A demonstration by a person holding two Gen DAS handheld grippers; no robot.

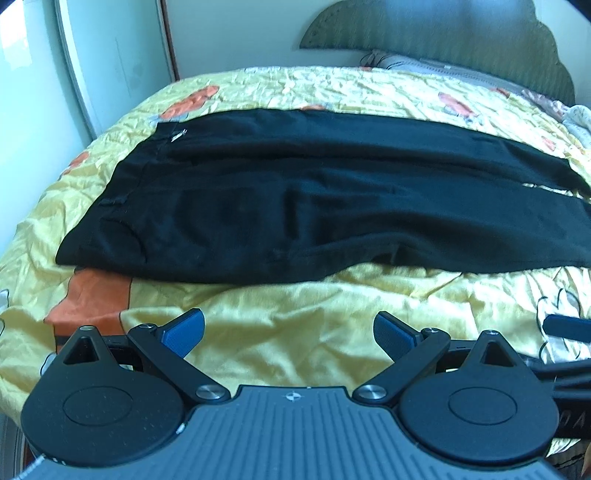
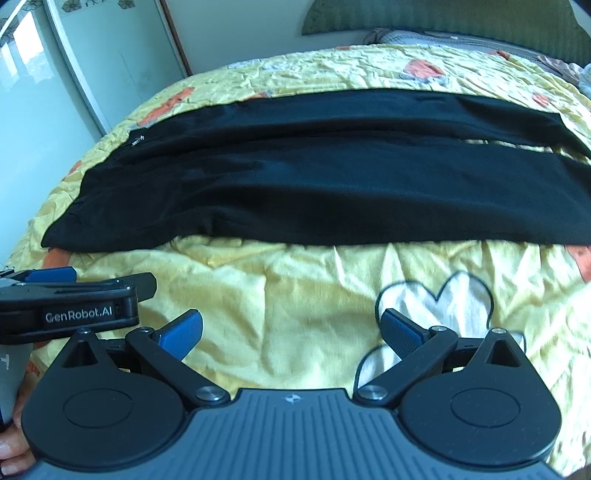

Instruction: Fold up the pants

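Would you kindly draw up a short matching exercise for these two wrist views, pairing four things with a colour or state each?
Things:
1. pants
2. bedspread
3. left gripper
4. headboard

Descriptions:
A. green, scalloped edge
B. open, holding nothing
C. black, laid flat across the bed
D. yellow, with orange patches

Pairs: 1-C, 2-D, 3-B, 4-A

We are reading "GenRobot.AI" in pale letters on the black side of the left gripper (image 2: 70, 291), showing at the left edge of the right wrist view. We are also seeing a small white tag on the pants (image 2: 314, 177), too small to read.
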